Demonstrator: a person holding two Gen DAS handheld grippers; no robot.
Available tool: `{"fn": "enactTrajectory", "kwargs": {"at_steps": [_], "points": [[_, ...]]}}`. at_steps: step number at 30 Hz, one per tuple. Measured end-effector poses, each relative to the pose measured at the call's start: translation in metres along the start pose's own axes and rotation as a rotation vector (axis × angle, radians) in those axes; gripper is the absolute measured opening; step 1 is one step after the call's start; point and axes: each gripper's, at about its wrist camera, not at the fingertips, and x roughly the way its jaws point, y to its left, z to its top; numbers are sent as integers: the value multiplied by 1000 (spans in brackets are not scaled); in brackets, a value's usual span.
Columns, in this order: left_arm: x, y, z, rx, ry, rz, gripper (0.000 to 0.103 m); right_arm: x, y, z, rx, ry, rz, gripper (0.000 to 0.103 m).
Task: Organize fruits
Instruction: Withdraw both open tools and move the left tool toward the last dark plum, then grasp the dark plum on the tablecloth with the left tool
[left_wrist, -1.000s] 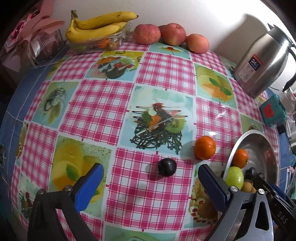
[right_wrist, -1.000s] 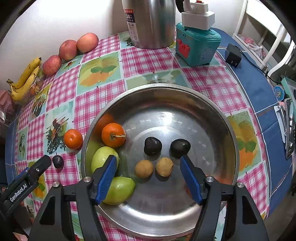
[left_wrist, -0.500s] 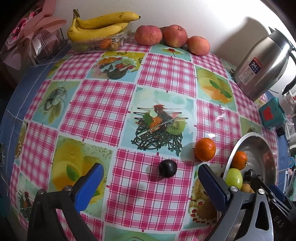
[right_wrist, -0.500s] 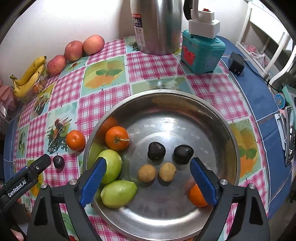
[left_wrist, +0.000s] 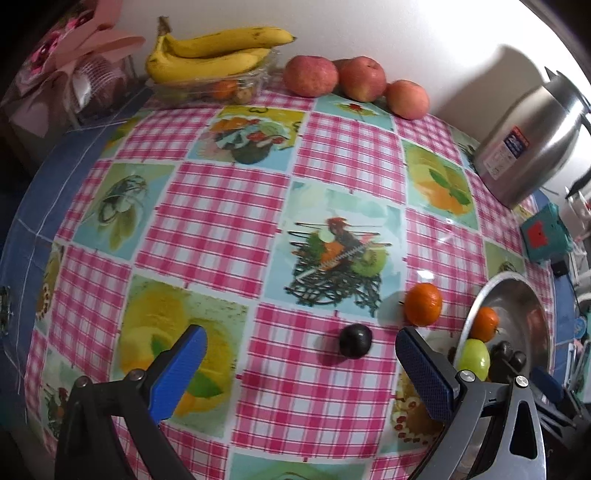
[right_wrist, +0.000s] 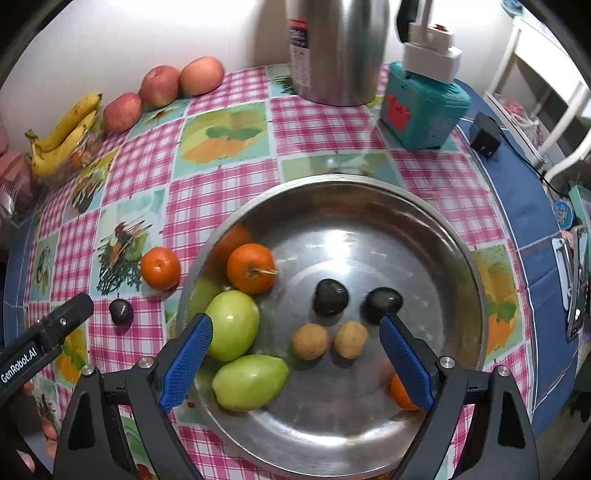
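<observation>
Here the right gripper (right_wrist: 295, 332) hangs over the steel bowl (right_wrist: 436, 229) with its jaws spread wide, and they have just been opening. Nothing is pressed between its blue pads (right_wrist: 186, 363); the two small tan fruits (right_wrist: 310, 341) simply lie on the bowl floor below the gap. Inside the bowl there are also two dark plums (right_wrist: 330, 297), two green fruits (right_wrist: 232, 325) at the left side that touch each other, and an orange with a stem (right_wrist: 251, 273) just above them. Another orange (right_wrist: 400, 393) lies in the bowl partly hidden behind the right finger.

The left gripper (left_wrist: 301, 352) is also wide open and holds nothing. It points down at the checked tablecloth (left_wrist: 221, 206). A single dark plum (left_wrist: 355, 340) lies on the cloth between its fingers, nearer to the right one and touching neither. A loose orange (left_wrist: 423, 304) sits on the cloth near this plum, just beside the bowl rim.

At the far edge near the wall, bananas (left_wrist: 214, 55) rest on a clear container (left_wrist: 221, 86), and three apples (left_wrist: 310, 75) stand in a row next to them. A steel kettle (right_wrist: 336, 48) and a teal box (right_wrist: 421, 110) stand behind the bowl.
</observation>
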Motion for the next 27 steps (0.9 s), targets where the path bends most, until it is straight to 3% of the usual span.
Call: {"fn": "enactTrajectory", "kwargs": {"at_steps": [8,16,18,23,27], "points": [[19,7,-3,-30,65,-13,101,7,21,-1,-50,17,20,92],[30,-11,-7,5,95,-81,81,5,17,1,-33,10,11,92],[34,-17,-8,10,108,-89,80,5,15,1,-26,9,7,92],[47,-24,-8,15,137,-89,72,6,15,1,-24,11,2,92],[49,-33,-8,51,116,-60,69,6,15,2,-21,12,-3,92]]}}
